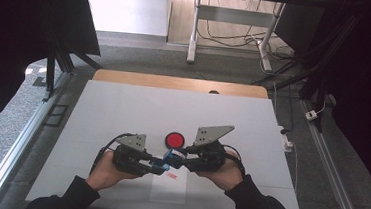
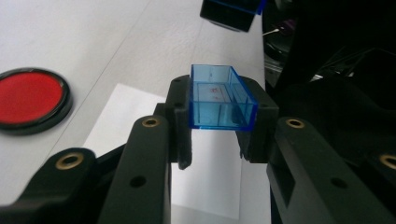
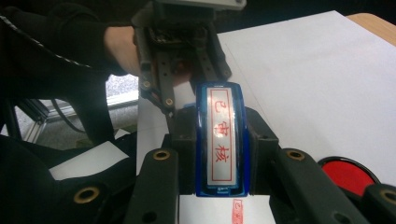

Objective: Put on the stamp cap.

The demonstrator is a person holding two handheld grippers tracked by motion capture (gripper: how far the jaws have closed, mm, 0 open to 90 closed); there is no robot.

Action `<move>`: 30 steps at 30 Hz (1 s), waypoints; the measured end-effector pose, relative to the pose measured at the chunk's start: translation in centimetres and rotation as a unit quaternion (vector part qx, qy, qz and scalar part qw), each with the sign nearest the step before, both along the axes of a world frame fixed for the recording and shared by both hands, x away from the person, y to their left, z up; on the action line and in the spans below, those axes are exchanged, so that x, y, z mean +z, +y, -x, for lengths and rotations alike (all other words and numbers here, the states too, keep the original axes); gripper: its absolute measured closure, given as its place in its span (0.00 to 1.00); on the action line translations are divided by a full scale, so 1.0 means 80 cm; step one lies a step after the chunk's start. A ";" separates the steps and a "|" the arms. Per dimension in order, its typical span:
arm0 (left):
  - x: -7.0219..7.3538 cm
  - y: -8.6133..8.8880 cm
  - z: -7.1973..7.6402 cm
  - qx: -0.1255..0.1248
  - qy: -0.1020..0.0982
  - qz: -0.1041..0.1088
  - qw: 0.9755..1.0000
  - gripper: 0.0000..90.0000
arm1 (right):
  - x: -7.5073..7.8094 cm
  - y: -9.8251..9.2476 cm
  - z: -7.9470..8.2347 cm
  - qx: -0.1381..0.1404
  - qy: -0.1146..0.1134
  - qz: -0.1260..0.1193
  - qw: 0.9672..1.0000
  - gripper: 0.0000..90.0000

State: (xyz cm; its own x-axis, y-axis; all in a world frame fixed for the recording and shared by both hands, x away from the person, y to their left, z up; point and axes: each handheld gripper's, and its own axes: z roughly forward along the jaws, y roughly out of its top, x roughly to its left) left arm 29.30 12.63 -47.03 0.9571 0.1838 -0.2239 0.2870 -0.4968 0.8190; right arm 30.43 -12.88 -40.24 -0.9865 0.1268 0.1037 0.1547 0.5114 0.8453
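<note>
A: Holding a part in each hand, close in front of me. My left gripper is clamped on the clear blue stamp cap, its open side up between the jaws. My right gripper pinches the blue stamp by its sides, the red-character label facing the right gripper's camera.

B: Where do the two pieces sit against each other?

A: From the high view, nearly tip to tip above the small paper slip, near each other but not joined. I can't tell whether they touch.

B: Has the stamp marked anything?

A: A red imprint lies on the slip just below the stamp, so I judge the stamping is done and capping is the step in hand.

B: And what does capping need?

A: Lining the stamp's printing end up with the cap's open mouth, squaring the two, then pushing them together along one line. If tilted, the cap's thin walls would catch.

B: Anything farther out?

A: Just beyond the grippers, the round red ink pad sits open on the white table sheet, apart from both tools. I'd keep clear of it while closing.
</note>
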 end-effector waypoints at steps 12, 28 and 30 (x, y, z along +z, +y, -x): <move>0.002 -0.014 -0.008 -0.052 -0.020 0.013 0.998 0.76 | 0.001 0.000 0.002 0.019 0.001 -0.002 1.000 0.78; 0.005 -0.017 -0.008 -0.086 -0.037 0.029 0.995 0.77 | -0.002 0.004 0.003 0.038 0.004 0.001 0.999 0.78; 0.005 -0.017 -0.008 -0.089 -0.040 0.025 0.995 0.77 | -0.002 0.005 0.004 0.040 0.003 0.003 0.999 0.78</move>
